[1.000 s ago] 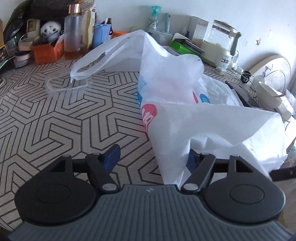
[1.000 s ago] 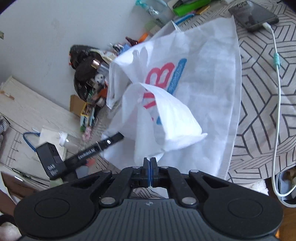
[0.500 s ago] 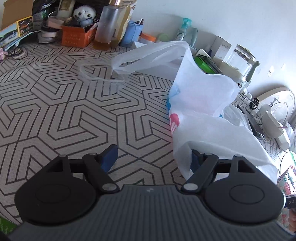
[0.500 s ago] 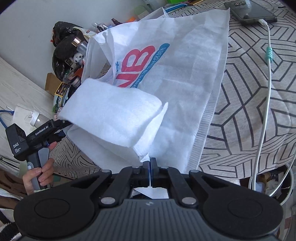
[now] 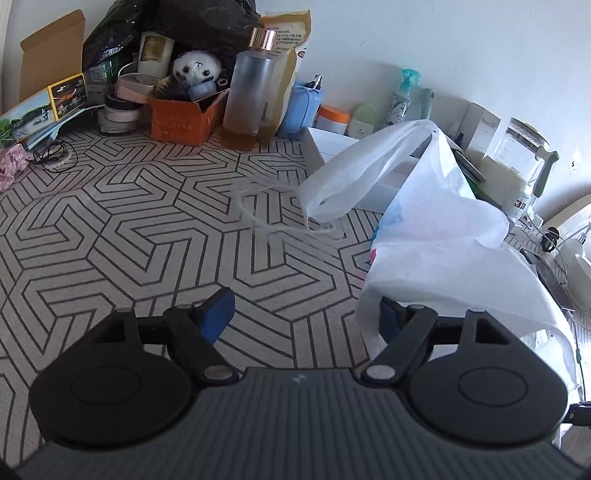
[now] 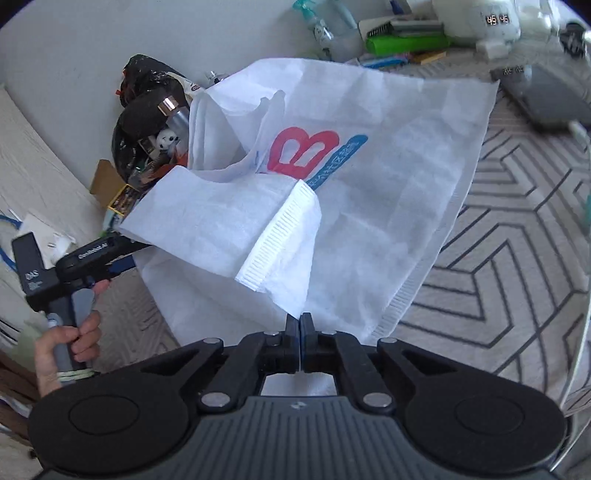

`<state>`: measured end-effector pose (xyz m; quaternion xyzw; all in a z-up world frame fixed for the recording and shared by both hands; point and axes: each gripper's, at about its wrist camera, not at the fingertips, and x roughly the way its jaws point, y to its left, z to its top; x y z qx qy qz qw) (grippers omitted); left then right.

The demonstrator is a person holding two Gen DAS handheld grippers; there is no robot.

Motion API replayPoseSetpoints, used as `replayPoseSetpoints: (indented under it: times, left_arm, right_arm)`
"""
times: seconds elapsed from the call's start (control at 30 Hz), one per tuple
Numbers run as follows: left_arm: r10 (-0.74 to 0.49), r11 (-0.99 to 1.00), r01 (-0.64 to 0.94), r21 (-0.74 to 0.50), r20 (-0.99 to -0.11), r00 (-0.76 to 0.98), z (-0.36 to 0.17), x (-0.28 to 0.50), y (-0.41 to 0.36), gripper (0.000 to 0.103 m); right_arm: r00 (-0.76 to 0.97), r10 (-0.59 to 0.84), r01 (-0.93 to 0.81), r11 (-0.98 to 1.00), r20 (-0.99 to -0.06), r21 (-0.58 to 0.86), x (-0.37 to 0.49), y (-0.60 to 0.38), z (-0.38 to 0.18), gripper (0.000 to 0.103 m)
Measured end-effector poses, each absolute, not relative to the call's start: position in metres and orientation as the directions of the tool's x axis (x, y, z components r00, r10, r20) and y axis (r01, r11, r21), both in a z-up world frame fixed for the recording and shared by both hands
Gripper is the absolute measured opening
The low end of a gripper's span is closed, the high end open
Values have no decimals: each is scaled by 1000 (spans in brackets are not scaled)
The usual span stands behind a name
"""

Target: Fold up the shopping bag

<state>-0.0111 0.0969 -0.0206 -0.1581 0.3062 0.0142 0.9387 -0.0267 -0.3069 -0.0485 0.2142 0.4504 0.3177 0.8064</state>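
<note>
The white non-woven shopping bag (image 6: 388, 177), printed with red and blue lettering, lies partly lifted over the patterned tabletop. My right gripper (image 6: 299, 321) is shut on a corner of it, and a folded flap with a ribbed seam (image 6: 280, 236) hangs just beyond the tips. In the left wrist view the shopping bag (image 5: 443, 240) sits to the right, one handle loop (image 5: 354, 177) raised. My left gripper (image 5: 303, 314) is open; the bag's edge drapes against its right finger (image 5: 388, 317). From the right wrist view I see the left gripper (image 6: 92, 251) at the bag's far edge, tips hidden by fabric.
Clutter lines the back wall: an orange box (image 5: 184, 118), a tall bottle (image 5: 247, 85), black bags (image 5: 166, 18), a kettle (image 5: 517, 162). A phone (image 6: 546, 96) with a cable lies at the right. A hand (image 6: 70, 339) grips the left handle.
The left gripper has swung left, so the bag now sits at the right of its view. The right gripper stays shut on the corner, and the flap has spread flatter across the bag.
</note>
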Motion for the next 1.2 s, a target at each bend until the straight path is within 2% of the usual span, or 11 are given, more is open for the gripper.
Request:
replayPoseSetpoints:
  times: [0.2, 0.3, 0.37, 0.4, 0.53, 0.63, 0.73, 0.83, 1.0, 1.13, 1.2]
  left_arm:
    - [-134, 924, -122, -362, -606, 784, -29, -10, 114, 87]
    - [-173, 903, -119, -413, -603, 779, -33, -12, 120, 88]
    - [-158, 907, -125, -402, -601, 783, -31, -17, 121, 88]
    - [-151, 910, -125, -394, -599, 786, -29, -20, 121, 88]
    - [-118, 938, -103, -332, -584, 803, -9, -35, 118, 88]
    - [-66, 965, -88, -246, -553, 831, 16, -47, 110, 89]
    - [-46, 978, -64, -199, -504, 862, 37, -48, 105, 103]
    - [-55, 988, -22, -154, -474, 879, 52, -36, 93, 103]
    - [-132, 991, 116, -65, -555, 821, 38, -2, 47, 103]
    - [-106, 983, 179, 38, -676, 729, 6, 19, 15, 103]
    - [-70, 979, 185, 84, -715, 695, -9, 22, 10, 103]
  right_arm:
    - [226, 869, -432, 495, -441, 754, -40, -311, -32, 14]
    - [182, 910, -512, 412, -373, 754, -45, -314, -13, 26]
    - [227, 908, -552, 417, -352, 722, -45, -318, 0, 44]
    - [295, 887, -564, 462, -355, 684, -45, -322, 7, 46]
    - [511, 721, -525, 693, -468, 494, -30, -315, 11, 47]
    - [517, 655, -471, 755, -550, 456, -11, -302, -13, 43]
    - [415, 712, -498, 699, -566, 513, -4, -290, -31, 18]
    - [317, 773, -531, 625, -550, 572, -9, -273, -39, 2]
    - [134, 891, -511, 438, -435, 739, -9, -263, -46, 1]
    - [182, 851, -540, 505, -493, 673, -10, -262, -34, 13]
    - [259, 817, -561, 562, -516, 608, -3, -266, -13, 13]
